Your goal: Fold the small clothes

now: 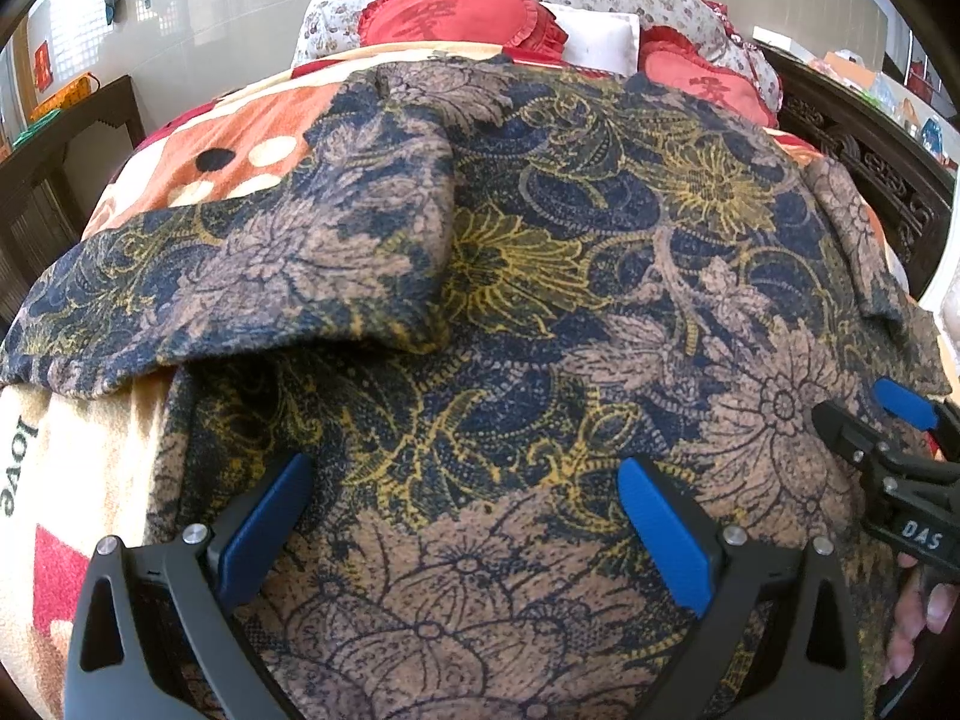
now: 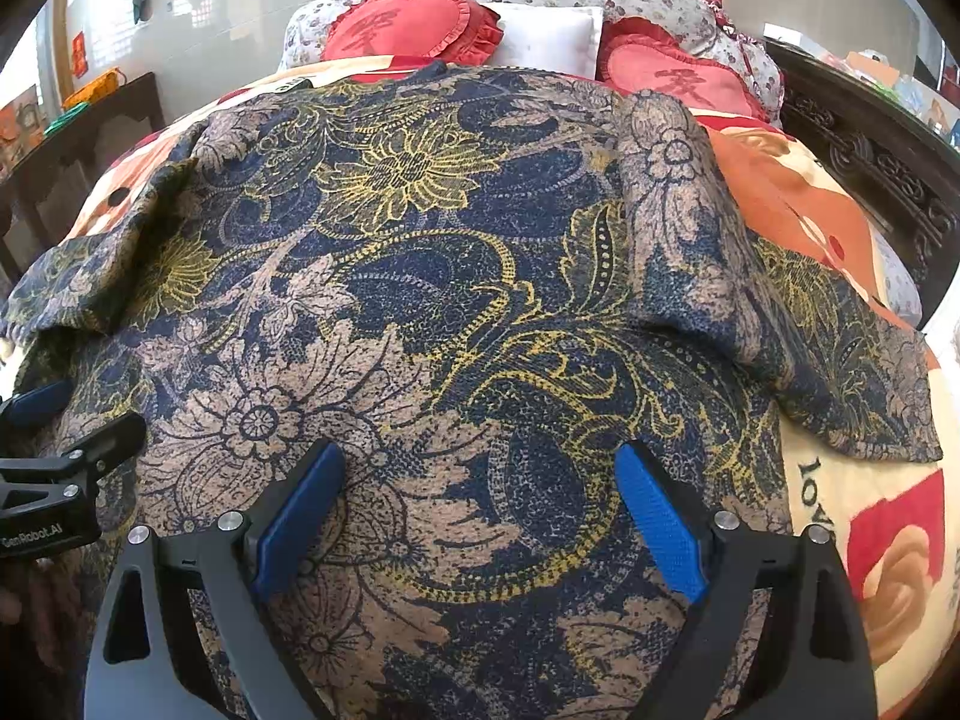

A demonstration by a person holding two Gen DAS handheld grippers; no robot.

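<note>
Shirt (image 1: 540,276) fills mid-frame on the bed (image 1: 90,480), sleeves folded inward. Left gripper (image 1: 465,516) and right gripper (image 2: 480,510) hover with jaws apart; bare blanket (image 2: 870,540) shows past both side edges.

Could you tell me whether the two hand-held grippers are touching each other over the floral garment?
Apart. In the left wrist view, the right hand-held gripper sits off to the side of the left hand-held gripper, with floral garment plainly visible between them.

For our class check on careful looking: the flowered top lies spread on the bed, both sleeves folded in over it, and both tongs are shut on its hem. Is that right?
Not quite. Both wrist views show the left tongs and right tongs open above the flowered top, gripping nothing. The top does lie on the bed, sleeves folded in.
</note>
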